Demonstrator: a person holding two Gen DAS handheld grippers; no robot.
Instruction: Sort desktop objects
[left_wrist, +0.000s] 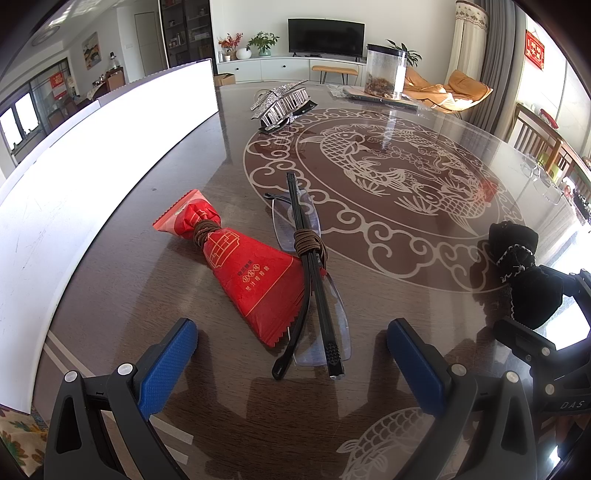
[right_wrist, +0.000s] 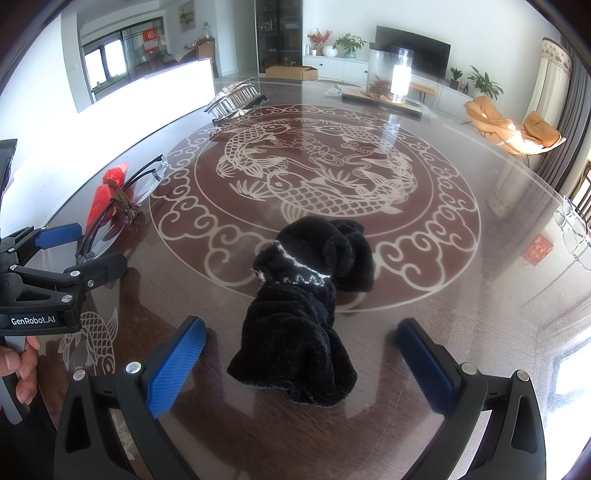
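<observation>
Lying between spread jaws: glasses (left_wrist: 314, 295) left, black cloth (right_wrist: 306, 306) right; nothing blocks.

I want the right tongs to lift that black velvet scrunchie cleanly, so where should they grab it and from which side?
Grip the scrunchie at its narrow middle, where the white-stitched band pinches it. Its near lobe already lies between the open right tongs, so probably push straight forward, low over the glass table, and close across that band; the puffy ends would likely squash and slip.
</observation>
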